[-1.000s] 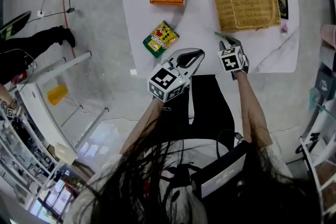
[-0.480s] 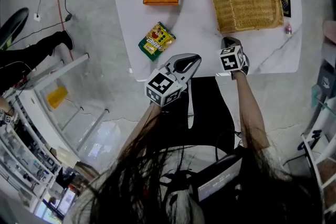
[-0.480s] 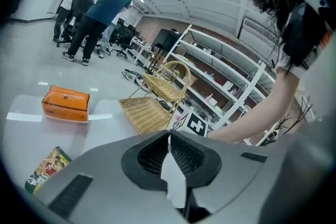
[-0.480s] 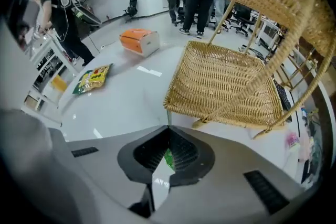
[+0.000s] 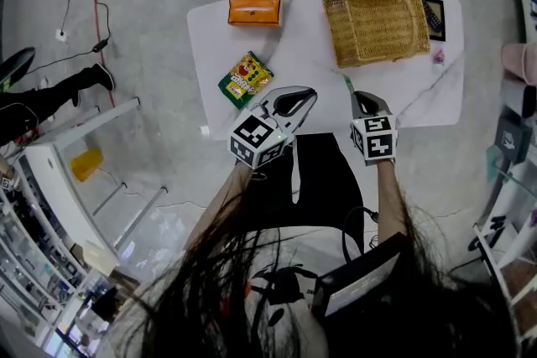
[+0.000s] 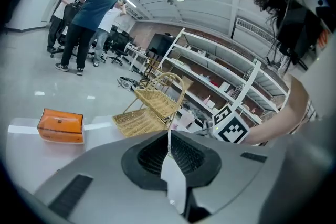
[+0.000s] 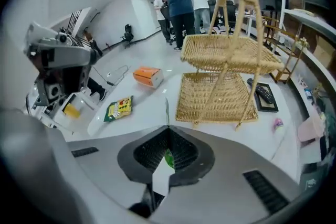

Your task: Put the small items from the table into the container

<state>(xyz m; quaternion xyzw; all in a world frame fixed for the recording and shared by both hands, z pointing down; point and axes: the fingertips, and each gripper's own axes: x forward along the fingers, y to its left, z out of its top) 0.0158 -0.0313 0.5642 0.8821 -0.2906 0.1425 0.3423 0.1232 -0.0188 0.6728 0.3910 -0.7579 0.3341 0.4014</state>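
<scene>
Presumably so that it could clear the rim, a thin green packet (image 7: 168, 159) was pinched edge-up in the closed right tongs (image 5: 357, 99), the wicker basket (image 5: 377, 25) just ahead of them. The left tongs (image 5: 292, 99) were closed and empty, with a yellow-green snack bag (image 5: 245, 80) ahead-left on the counter (image 5: 310, 63).

Head view steeply down, 2 gripper views forward, all sharing basket (image 5: 376, 28)
</scene>
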